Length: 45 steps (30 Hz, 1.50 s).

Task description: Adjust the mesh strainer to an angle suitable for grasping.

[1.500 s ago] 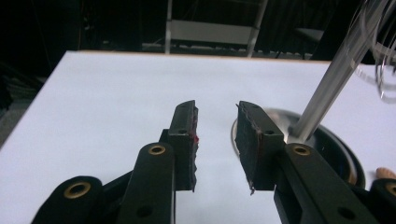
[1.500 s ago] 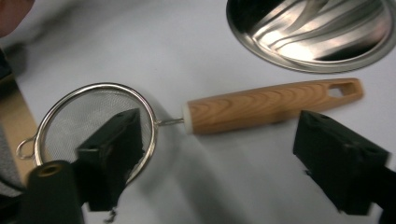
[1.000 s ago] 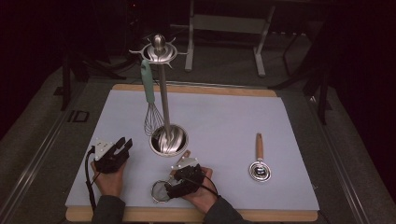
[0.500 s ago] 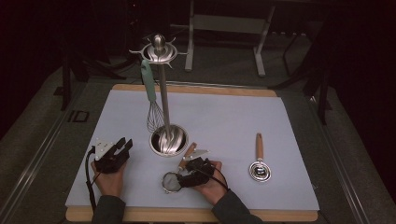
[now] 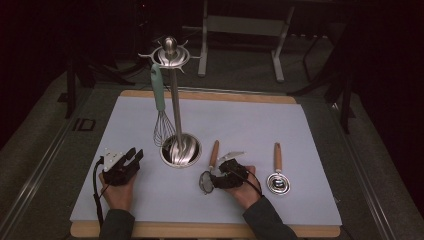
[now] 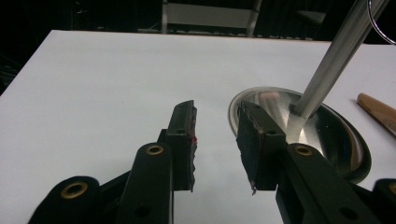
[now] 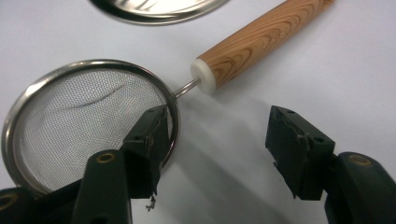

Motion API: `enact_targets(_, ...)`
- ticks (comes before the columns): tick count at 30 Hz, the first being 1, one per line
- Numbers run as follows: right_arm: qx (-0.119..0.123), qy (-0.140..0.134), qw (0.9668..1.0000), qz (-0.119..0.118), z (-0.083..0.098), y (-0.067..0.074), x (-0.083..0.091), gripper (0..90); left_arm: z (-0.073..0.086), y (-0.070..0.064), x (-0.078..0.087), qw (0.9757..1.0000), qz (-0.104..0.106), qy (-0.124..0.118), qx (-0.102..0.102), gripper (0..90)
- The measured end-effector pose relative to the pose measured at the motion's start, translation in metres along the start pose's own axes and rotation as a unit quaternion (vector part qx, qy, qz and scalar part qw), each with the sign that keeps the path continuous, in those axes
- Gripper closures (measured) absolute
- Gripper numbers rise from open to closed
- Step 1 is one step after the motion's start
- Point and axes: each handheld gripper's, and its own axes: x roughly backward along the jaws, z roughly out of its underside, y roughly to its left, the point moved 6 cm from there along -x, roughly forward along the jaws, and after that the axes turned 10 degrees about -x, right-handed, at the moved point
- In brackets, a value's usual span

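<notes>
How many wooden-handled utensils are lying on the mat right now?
2. The wooden-handled round mesh strainer lies just right of the steel stand base, beside the right gripper. The wooden-handled shiny metal scoop lies further right. None looks hidden.

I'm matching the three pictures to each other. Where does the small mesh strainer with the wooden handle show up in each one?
High view: the strainer lies low in the middle, beside the right gripper.
Left gripper view: its wooden handle enters at the right edge.
Right gripper view: mesh bowl at left, handle toward upper right.
Shared landmark: the stand's round steel base.
</notes>
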Motion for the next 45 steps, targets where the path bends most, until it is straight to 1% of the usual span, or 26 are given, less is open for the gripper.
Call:
enact_targets(1,-0.004,-0.001,1.0,-0.002,-0.001,-0.001,0.001,39.5,0.0,0.0,0.0,1.0,0.0,0.0,0.0,67.1)
enact_targets(3,-0.004,-0.003,1.0,-0.008,-0.002,-0.003,0.001,39.7,0.0,0.0,0.0,1.0,0.0,0.001,0.0,67.1)
enact_targets(5,-0.007,-0.004,0.9999,-0.009,-0.004,-0.002,0.002,40.1,0.0,-0.001,-0.001,1.0,0.0,0.001,0.0,67.1)
enact_targets(9,-0.017,-0.008,0.9993,-0.031,-0.011,0.001,0.003,40.3,0.0,-0.001,0.0,1.0,0.0,0.002,-0.001,66.9)
enact_targets(12,-0.016,-0.009,0.9993,-0.034,-0.015,0.003,0.003,40.5,0.0,-0.001,0.0,1.0,0.0,0.002,-0.001,66.9)
enact_targets(13,-0.019,-0.009,0.9991,-0.036,-0.017,0.003,0.003,41.0,0.0,0.0,0.0,1.0,0.0,0.001,-0.001,66.9)
enact_targets(14,-0.036,-0.01,0.9978,-0.055,-0.021,0.002,0.0,42.3,0.0,0.0,0.0,1.0,-0.001,0.001,-0.001,66.8)
enact_targets(15,-0.049,-0.01,0.9966,-0.066,-0.022,0.002,-0.001,43.2,0.0,0.0,0.0,1.0,-0.001,0.001,-0.001,66.7)
enact_targets(19,-0.086,-0.018,0.9922,-0.089,-0.029,-0.003,-0.007,48.6,0.001,0.0,0.0,1.0,-0.001,0.002,0.0,66.7)
enact_targets(20,-0.094,-0.018,0.9912,-0.091,-0.031,-0.004,-0.008,49.5,0.001,0.0,0.0,1.0,-0.001,0.003,-0.001,66.6)
enact_targets(21,-0.102,-0.02,0.9903,-0.093,-0.033,-0.004,-0.009,50.6,0.001,0.0,0.0,1.0,-0.001,0.004,-0.003,66.6)
enact_targets(24,-0.115,-0.018,0.9886,-0.096,-0.038,-0.005,-0.014,55.2,0.001,0.0,0.0,1.0,-0.002,0.004,-0.004,66.3)
enact_targets(28,-0.118,-0.006,0.9876,-0.102,-0.042,-0.002,-0.019,59.3,0.001,0.001,0.0,1.0,-0.003,0.003,-0.003,66.2)
enact_targets(29,-0.12,-0.006,0.9869,-0.108,-0.043,-0.001,-0.021,59.7,0.001,0.001,0.0,1.0,-0.003,0.002,-0.002,66.3)
enact_targets(33,-0.118,-0.001,0.9866,-0.113,-0.047,0.004,-0.025,60.5,0.001,0.001,0.0,1.0,-0.003,0.001,-0.001,66.2)
enact_targets(36,-0.125,0.003,0.9853,-0.116,-0.052,0.004,-0.027,60.9,0.001,0.001,0.0,1.0,-0.003,0.002,-0.002,66.1)
enact_targets(38,-0.134,0.006,0.9838,-0.118,-0.055,0.004,-0.028,61.6,0.001,0.001,0.0,1.0,-0.003,0.003,-0.002,66.1)
enact_targets(40,-0.143,0.009,0.9837,-0.108,-0.057,0.001,-0.03,61.8,0.001,0.001,0.0,1.0,-0.003,0.003,-0.002,66.0)
enact_targets(43,-0.158,0.013,0.9807,-0.114,-0.06,-0.002,-0.033,62.0,0.001,0.001,0.0,1.0,-0.002,0.004,-0.003,66.0)
enact_targets(45,-0.164,0.017,0.9795,-0.115,-0.062,-0.001,-0.034,62.0,0.001,0.0,0.0,1.0,-0.002,0.004,-0.003,66.0)
